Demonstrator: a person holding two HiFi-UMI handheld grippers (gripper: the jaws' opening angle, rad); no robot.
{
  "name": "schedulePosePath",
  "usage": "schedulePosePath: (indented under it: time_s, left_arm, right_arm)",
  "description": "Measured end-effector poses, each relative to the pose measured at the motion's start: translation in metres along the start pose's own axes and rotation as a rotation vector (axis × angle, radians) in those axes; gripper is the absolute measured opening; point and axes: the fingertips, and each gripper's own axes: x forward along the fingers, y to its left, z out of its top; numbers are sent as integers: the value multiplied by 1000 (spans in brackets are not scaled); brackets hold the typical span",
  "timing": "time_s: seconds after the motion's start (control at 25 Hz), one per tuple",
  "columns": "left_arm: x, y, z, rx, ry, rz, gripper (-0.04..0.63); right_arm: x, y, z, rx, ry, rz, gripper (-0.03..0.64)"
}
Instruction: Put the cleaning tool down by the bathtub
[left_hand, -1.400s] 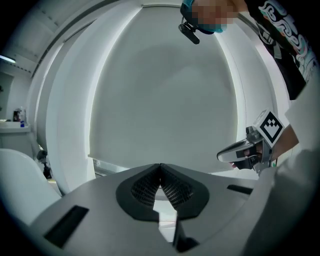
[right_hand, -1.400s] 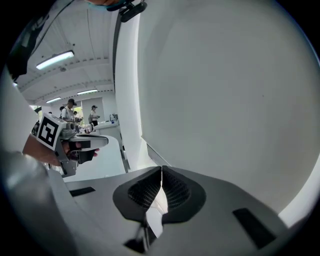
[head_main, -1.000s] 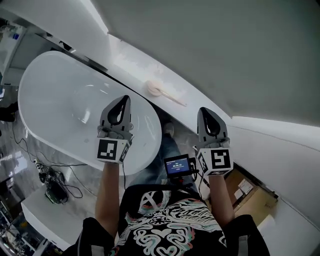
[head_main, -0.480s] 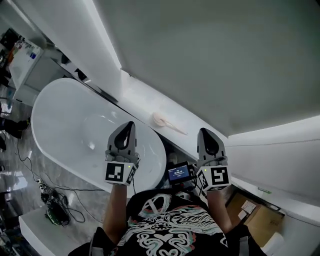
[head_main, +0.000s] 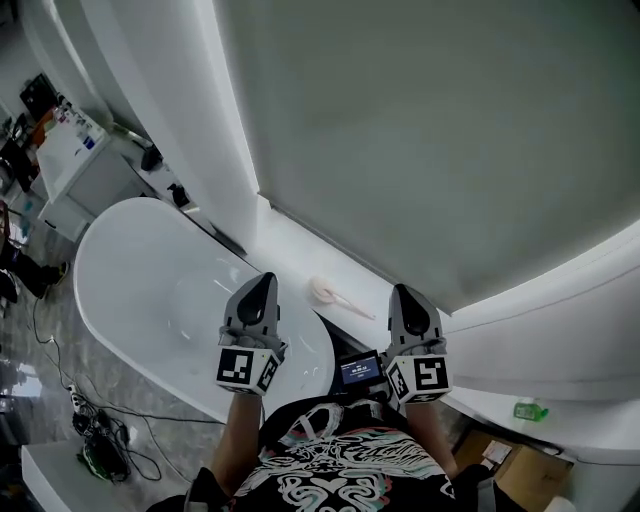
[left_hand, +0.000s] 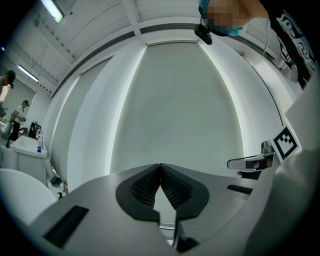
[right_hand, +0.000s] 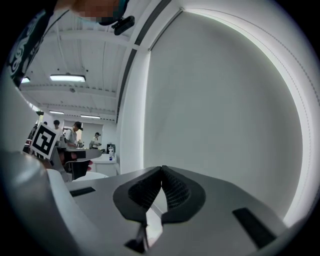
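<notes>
L gripper (head_main: 266, 282) & R gripper (head_main: 402, 294), jaws pressed together, empty, held level: long-handled brush (head_main: 335, 294) already lies on ledge (head_main: 288, 248) beside bathtub (head_main: 130, 262), so job looks done.

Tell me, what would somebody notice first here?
The big white bathtub fills the lower left of the head view. Near the middle, the left gripper and right gripper are held side by side, both shut and empty. A pale brush lies on the ledge beyond them.

White bathtub (head_main: 150, 285); cream cleaning tool (head_main: 334, 294); black shirt (head_main: 340, 470), white-teal swirl print; grey wall (head_main: 400, 130).
</notes>
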Motion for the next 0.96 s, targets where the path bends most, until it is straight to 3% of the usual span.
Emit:
schedulePosePath:
  time_s: [0.28,0.96]
  left_arm:
    - [-12,-4,25,20,-65,1,17]
    - [-12,-17,17,37,-35,-30,17]
  right_arm:
    - [-8,9,3,-36,-16,8,28]
    - [-22,2,-2,-17,-12,-25,28]
